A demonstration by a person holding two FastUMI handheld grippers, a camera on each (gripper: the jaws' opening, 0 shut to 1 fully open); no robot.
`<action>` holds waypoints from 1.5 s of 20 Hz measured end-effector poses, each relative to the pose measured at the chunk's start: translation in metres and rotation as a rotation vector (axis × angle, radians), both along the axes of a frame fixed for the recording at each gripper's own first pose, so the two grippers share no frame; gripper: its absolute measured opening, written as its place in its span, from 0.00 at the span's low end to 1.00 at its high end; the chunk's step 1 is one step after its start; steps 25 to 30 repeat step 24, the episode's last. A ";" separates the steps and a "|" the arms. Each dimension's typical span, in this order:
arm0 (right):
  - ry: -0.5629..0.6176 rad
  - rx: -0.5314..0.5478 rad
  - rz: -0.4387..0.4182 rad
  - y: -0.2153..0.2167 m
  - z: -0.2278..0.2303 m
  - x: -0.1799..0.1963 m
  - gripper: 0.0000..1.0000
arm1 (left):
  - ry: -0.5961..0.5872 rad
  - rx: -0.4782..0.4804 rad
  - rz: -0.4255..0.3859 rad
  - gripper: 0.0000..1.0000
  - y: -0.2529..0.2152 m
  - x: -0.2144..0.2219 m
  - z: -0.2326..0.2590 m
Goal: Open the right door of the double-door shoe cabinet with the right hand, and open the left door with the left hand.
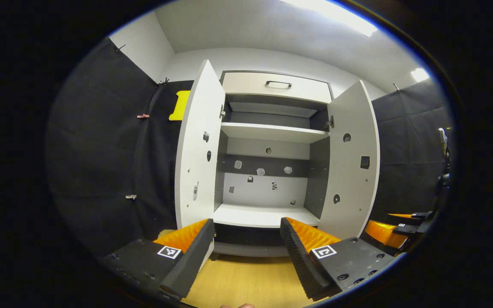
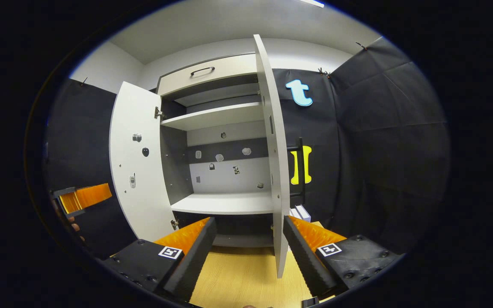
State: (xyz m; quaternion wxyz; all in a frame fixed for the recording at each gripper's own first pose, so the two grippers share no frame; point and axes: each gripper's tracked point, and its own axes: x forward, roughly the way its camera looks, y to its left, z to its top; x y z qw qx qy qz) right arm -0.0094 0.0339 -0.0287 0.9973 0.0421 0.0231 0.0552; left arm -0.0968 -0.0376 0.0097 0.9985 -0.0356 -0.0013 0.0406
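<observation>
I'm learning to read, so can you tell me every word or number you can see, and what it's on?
No words or numbers can be read on the things here.
On the left gripper and right gripper, the square markers are black-and-white patterns, not letters.
Inside the shoe cabinet, the small stickers on its back are too small to read.
</observation>
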 end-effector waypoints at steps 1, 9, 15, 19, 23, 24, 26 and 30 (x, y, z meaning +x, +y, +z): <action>0.013 0.004 -0.006 0.002 -0.005 0.000 0.98 | 0.004 0.004 -0.002 0.95 0.002 -0.001 -0.004; 0.095 -0.025 -0.032 0.025 -0.046 -0.006 0.98 | 0.026 0.035 -0.037 0.95 0.027 0.011 -0.031; 0.077 -0.038 -0.055 0.036 -0.051 -0.004 0.98 | 0.021 0.041 -0.049 0.95 0.040 0.019 -0.042; 0.067 -0.048 -0.058 0.044 -0.056 -0.002 0.98 | 0.027 0.060 -0.055 0.95 0.044 0.027 -0.049; 0.049 -0.051 -0.058 0.051 -0.056 0.001 0.98 | 0.027 0.032 -0.055 0.95 0.048 0.032 -0.059; 0.044 -0.052 -0.059 0.052 -0.056 0.003 0.98 | 0.026 0.030 -0.049 0.95 0.051 0.032 -0.061; 0.044 -0.052 -0.059 0.052 -0.056 0.003 0.98 | 0.026 0.030 -0.049 0.95 0.051 0.032 -0.061; 0.044 -0.052 -0.059 0.052 -0.056 0.003 0.98 | 0.026 0.030 -0.049 0.95 0.051 0.032 -0.061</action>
